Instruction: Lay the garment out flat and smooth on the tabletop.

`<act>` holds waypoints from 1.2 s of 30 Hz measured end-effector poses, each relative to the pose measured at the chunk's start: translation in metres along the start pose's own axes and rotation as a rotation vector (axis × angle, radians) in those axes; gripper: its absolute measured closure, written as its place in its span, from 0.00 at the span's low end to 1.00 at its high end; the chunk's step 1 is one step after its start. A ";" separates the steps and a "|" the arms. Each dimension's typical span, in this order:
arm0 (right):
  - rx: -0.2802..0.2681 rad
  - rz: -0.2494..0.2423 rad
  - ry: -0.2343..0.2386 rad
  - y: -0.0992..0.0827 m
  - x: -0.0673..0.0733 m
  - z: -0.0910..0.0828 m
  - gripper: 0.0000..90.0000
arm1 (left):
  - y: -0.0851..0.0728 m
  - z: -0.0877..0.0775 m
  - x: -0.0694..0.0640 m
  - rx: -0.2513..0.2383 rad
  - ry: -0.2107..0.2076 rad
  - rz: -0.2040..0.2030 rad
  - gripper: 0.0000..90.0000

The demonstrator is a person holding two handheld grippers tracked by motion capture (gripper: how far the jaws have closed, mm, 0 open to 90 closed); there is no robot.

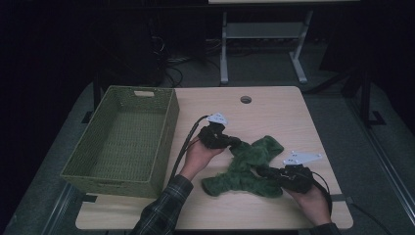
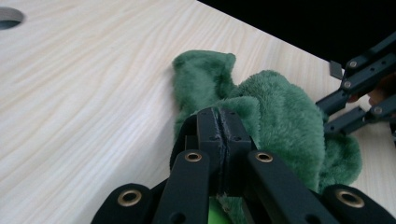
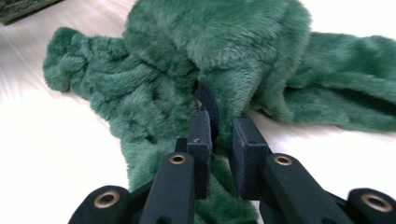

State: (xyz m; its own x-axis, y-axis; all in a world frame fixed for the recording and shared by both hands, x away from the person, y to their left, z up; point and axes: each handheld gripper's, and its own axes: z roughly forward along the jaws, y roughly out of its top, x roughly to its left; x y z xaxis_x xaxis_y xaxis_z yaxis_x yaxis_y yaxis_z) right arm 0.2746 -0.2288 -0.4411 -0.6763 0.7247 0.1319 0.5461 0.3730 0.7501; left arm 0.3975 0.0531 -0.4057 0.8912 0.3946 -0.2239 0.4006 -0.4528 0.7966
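High view: nearest the camera, two hands work a green plush garment [image 1: 247, 169] at lower centre of the frame, lying crumpled on the bench [image 1: 274, 105] right of an empty green woven basket [image 1: 122, 139]. Its long axis runs diagonally, from a lobe at lower left up to a rounded end at upper right. The left gripper [image 1: 235, 142] bites the cloth's upper left edge; the right gripper [image 1: 262, 171] bites its lower right.

Left gripper view: black jaws pressed together at lower centre, pinching a thin fold of the plush [image 2: 280, 116]. So shallow a bite could likely slip once the cloth is lifted.

Right gripper view: jaws close-set at the bottom, clamping a fold with a dark trim [image 3: 208, 100]. If the hands pull unevenly, the garment [image 3: 210, 56] may bunch rather than spread.
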 end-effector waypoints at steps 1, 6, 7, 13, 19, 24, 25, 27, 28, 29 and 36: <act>-0.005 -0.003 -0.006 0.001 -0.001 -0.002 0.88 | -0.001 -0.005 0.000 -0.005 0.003 -0.006 0.99; -0.044 -0.028 -0.054 0.016 -0.010 -0.009 0.88 | -0.008 -0.027 0.000 -0.043 0.034 -0.016 0.99; -0.049 -0.036 -0.064 0.020 -0.011 -0.009 0.88 | -0.009 -0.031 -0.001 -0.049 0.044 -0.019 0.99; -0.057 -0.067 -0.101 0.041 -0.018 0.000 0.89 | -0.027 -0.056 0.002 -0.068 0.107 -0.069 0.99; -0.009 -0.078 -0.088 0.050 -0.024 0.027 0.89 | -0.048 -0.058 0.000 -0.029 0.158 -0.120 0.99; 0.050 -0.047 -0.065 0.047 -0.033 0.051 0.89 | -0.067 -0.046 0.003 0.018 0.161 -0.169 0.99; 0.058 -0.043 -0.059 0.046 -0.036 0.054 0.89 | -0.070 -0.043 0.004 0.030 0.162 -0.173 0.99; 0.087 -0.029 -0.053 0.043 -0.039 0.060 0.89 | -0.075 -0.037 0.005 0.049 0.162 -0.181 0.99; 0.090 -0.029 -0.052 0.042 -0.039 0.062 0.89 | -0.078 -0.035 0.005 0.063 0.161 -0.183 0.99; 0.099 -0.024 -0.048 0.041 -0.039 0.063 0.89 | -0.080 -0.033 0.006 0.072 0.162 -0.178 0.99; 0.121 -0.035 -0.047 0.040 -0.037 0.067 0.76 | -0.080 -0.028 0.006 0.082 0.169 -0.192 0.90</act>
State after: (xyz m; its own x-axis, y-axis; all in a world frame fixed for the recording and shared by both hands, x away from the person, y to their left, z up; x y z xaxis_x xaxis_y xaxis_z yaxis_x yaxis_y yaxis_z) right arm 0.3544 -0.2024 -0.4594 -0.6732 0.7357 0.0743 0.5803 0.4633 0.6698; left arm 0.3646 0.1143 -0.4545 0.7521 0.6039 -0.2639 0.5806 -0.4178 0.6988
